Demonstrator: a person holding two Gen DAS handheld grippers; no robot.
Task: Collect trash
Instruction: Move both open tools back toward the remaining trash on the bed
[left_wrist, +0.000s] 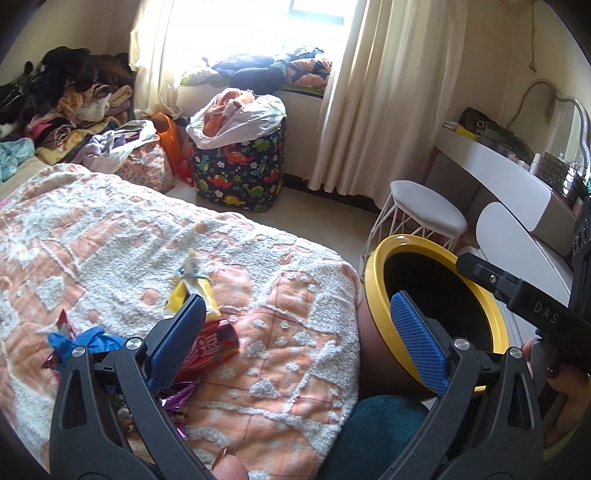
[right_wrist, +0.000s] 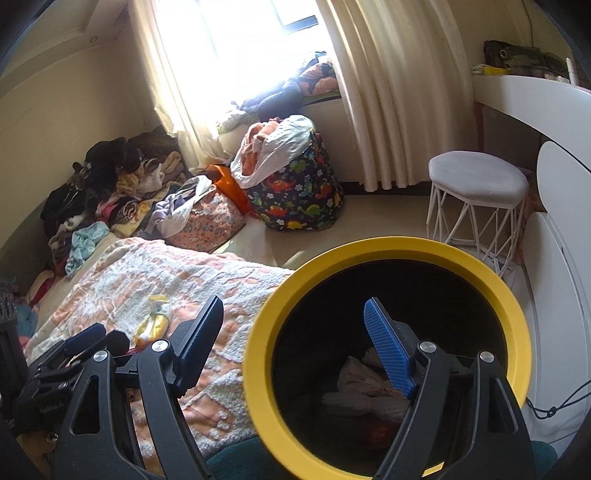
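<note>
A black trash bin with a yellow rim (left_wrist: 373, 280) (right_wrist: 258, 332) stands beside the bed; white crumpled wrappers (right_wrist: 365, 387) lie inside it. On the orange-white bedspread (left_wrist: 110, 236) lie a yellow wrapper (left_wrist: 184, 291) (right_wrist: 153, 325), a red snack packet (left_wrist: 218, 343), a blue wrapper (left_wrist: 79, 339) and purple foil (left_wrist: 181, 395). My left gripper (left_wrist: 299, 336) is open and empty over the bed edge, its left finger above the red packet. My right gripper (right_wrist: 295, 347) is open and empty, its right finger over the bin mouth.
A dinosaur-print laundry bag (left_wrist: 240, 166) and a floral bag (left_wrist: 147, 166) stand on the floor by the window. Clothes are piled (left_wrist: 66, 96) at the far left. A white stool (left_wrist: 424, 210) and white vanity desk (left_wrist: 498, 166) stand on the right.
</note>
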